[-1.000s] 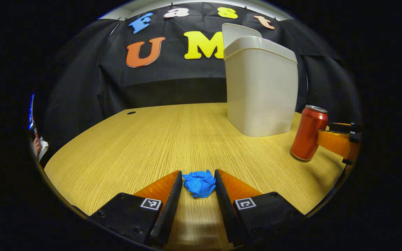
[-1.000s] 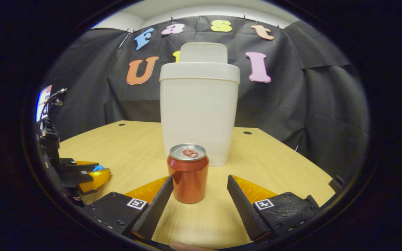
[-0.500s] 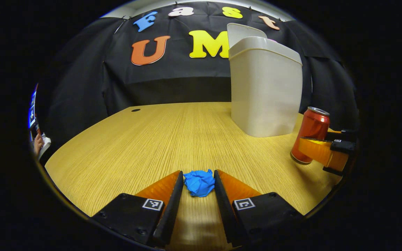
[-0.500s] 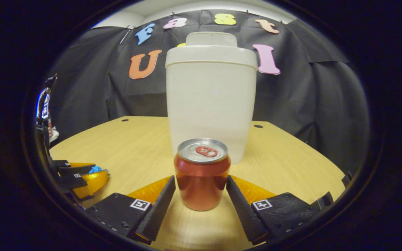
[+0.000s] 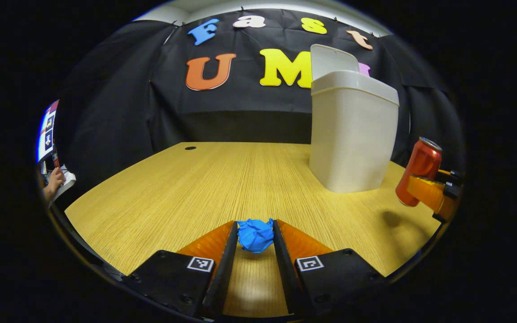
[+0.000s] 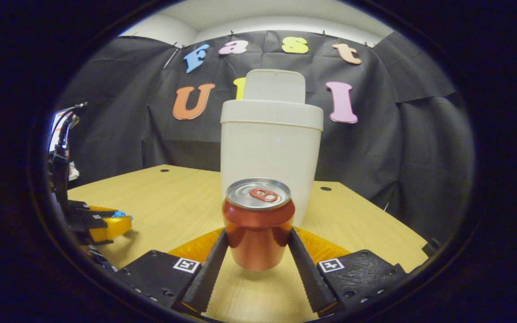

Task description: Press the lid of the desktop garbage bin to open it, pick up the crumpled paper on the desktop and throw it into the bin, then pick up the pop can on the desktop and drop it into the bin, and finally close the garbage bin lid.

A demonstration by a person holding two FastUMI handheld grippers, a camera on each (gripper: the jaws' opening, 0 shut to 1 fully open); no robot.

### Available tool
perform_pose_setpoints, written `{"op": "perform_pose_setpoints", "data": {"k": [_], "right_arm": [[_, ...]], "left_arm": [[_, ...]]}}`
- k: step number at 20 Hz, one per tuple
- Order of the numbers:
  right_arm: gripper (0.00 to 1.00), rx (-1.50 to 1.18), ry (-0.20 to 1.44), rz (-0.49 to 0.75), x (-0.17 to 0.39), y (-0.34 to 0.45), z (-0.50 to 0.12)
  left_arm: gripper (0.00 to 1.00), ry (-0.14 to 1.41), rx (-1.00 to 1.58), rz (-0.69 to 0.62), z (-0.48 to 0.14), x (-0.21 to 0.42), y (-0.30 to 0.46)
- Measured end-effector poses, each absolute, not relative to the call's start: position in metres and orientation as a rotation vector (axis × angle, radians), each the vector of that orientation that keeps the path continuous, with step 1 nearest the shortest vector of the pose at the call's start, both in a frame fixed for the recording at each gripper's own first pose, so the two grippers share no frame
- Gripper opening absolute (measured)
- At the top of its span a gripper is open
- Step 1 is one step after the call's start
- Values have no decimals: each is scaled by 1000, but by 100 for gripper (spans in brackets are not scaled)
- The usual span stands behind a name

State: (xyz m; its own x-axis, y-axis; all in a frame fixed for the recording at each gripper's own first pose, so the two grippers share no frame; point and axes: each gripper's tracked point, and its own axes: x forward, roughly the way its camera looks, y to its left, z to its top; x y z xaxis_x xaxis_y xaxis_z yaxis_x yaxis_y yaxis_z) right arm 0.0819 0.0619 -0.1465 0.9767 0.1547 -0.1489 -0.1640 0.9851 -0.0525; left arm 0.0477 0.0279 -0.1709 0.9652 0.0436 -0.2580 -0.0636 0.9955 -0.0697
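Between the left hand-held gripper [image 5: 255, 235] fingers: blue crumpled paper [image 5: 255, 234], pinched, ready to carry. Right hand-held gripper [image 6: 258, 244] clamps red pop can [image 6: 258, 223], lifted off tabletop [image 6: 173, 202]. Garbage bin [image 6: 269, 152] at 12 o'clock, lid [image 6: 275, 85] up to receive both.

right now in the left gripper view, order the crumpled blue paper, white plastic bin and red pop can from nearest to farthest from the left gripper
1. Crumpled blue paper, pinched between the left gripper fingers.
2. Red pop can, at the right edge, lifted off the wooden desktop in the right gripper.
3. White plastic bin, lid up, farther back on the right.
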Motion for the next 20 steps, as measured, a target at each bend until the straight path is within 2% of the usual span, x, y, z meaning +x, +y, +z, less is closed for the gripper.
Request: {"op": "perform_pose_setpoints", "data": {"k": [6, 11, 20], "right_arm": [[80, -13, 137, 214, 91, 74, -111], [80, 24, 162, 248, 96, 72, -96], [80, -25, 140, 178, 99, 23, -81]], "left_arm": [[50, 146, -76, 93, -118, 43, 35], [49, 123, -10, 107, -91, 42, 28], [48, -14, 34, 53, -10, 62, -24]]}}
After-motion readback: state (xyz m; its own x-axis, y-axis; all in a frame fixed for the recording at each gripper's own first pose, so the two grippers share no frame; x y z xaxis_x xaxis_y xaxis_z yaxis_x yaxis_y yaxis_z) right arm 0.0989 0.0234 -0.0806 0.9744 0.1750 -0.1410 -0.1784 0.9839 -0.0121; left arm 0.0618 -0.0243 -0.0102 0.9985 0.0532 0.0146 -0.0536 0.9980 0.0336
